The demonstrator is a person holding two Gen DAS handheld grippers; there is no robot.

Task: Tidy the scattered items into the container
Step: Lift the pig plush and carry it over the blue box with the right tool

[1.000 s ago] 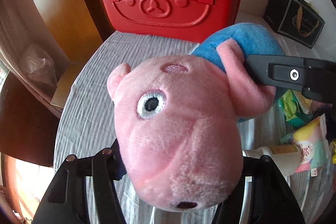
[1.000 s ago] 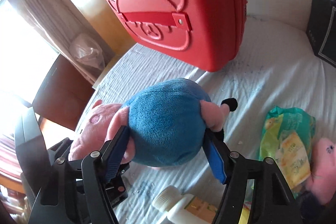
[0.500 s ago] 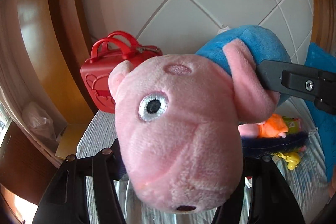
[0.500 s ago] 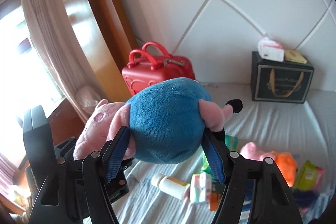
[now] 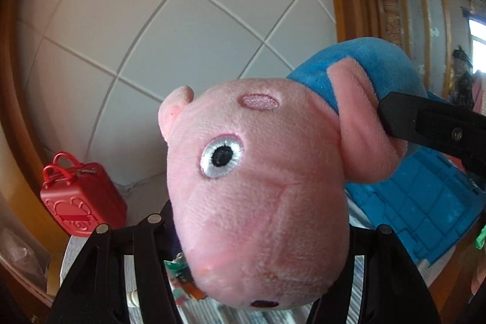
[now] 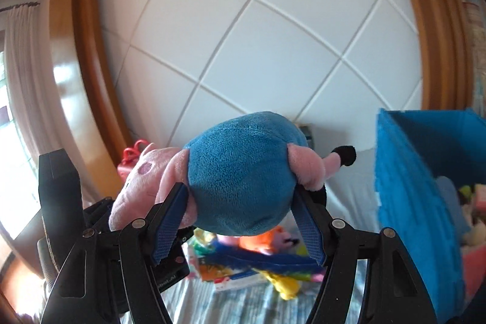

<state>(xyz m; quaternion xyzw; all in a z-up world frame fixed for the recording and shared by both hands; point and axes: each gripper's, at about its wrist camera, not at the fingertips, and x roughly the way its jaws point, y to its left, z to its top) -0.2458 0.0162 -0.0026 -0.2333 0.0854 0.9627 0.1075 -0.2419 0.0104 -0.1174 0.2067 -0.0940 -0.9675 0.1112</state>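
A plush pig with a pink head [image 5: 258,202] and a blue body [image 6: 240,172] hangs in the air, held by both grippers. In the left wrist view my left gripper [image 5: 267,225] is shut on the head, which hides its fingertips. My right gripper [image 6: 240,202] is shut on the blue body, its blue pads [image 6: 170,217] pressing either side. One of its black fingers [image 5: 425,123] shows at the right of the left wrist view. The blue container [image 6: 410,172] stands open at the right, with several soft items inside.
A red bear-embossed case [image 5: 82,202] stands far back left against the white quilted headboard [image 6: 273,50]. Several toys and packets [image 6: 258,251] lie on the striped bedcover below the pig. Wooden frames flank the headboard. The container's blue wall [image 5: 425,208] is close behind the pig.
Both grippers have lifted the plush pig off the bed and swung it to the right. The red case has receded to the left and the blue container has come into view.
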